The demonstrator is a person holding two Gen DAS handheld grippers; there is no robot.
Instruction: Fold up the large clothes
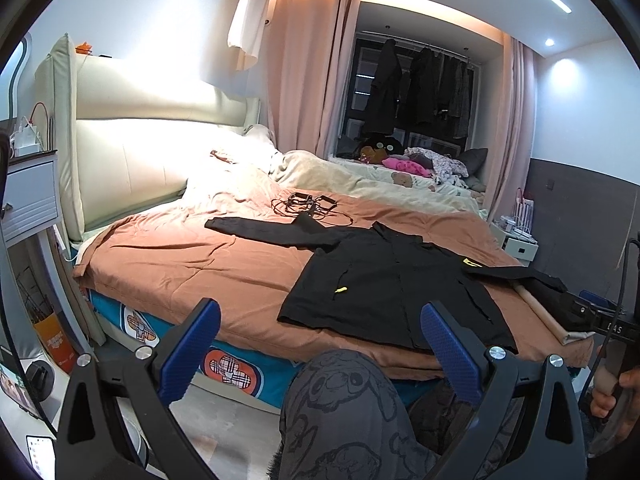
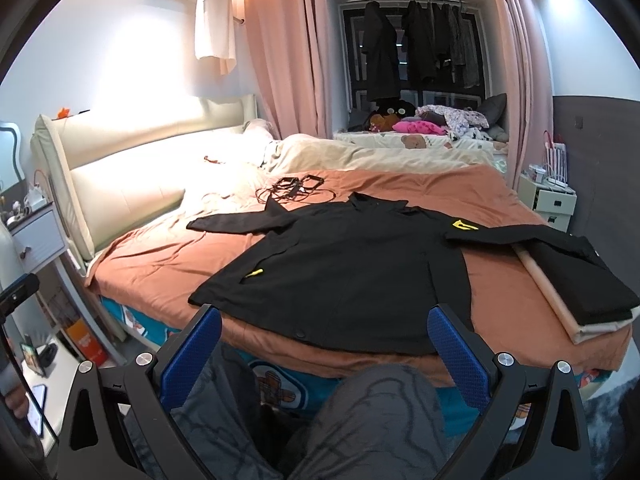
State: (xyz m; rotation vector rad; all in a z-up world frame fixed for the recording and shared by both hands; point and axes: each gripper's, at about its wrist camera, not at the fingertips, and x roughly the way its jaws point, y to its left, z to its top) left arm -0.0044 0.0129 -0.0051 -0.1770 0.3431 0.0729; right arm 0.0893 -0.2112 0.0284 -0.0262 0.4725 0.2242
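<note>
A large black jacket point(image 1: 384, 280) lies spread flat on the rust-brown bed cover point(image 1: 200, 256), sleeves out to both sides, a yellow logo near its right shoulder. It also shows in the right wrist view point(image 2: 352, 264). My left gripper point(image 1: 320, 344) is open and empty, held short of the bed's near edge, left of the jacket's hem. My right gripper point(image 2: 324, 344) is open and empty, just before the hem at the bed edge; its body shows at the right of the left wrist view point(image 1: 612, 324).
A folded black garment point(image 2: 580, 280) on a beige sheet lies at the bed's right corner. Black cables and chargers point(image 2: 296, 188) lie behind the jacket. My patterned grey knee point(image 1: 340, 412) is below the grippers. A nightstand point(image 1: 28, 196) stands left, a white one point(image 2: 548, 200) right.
</note>
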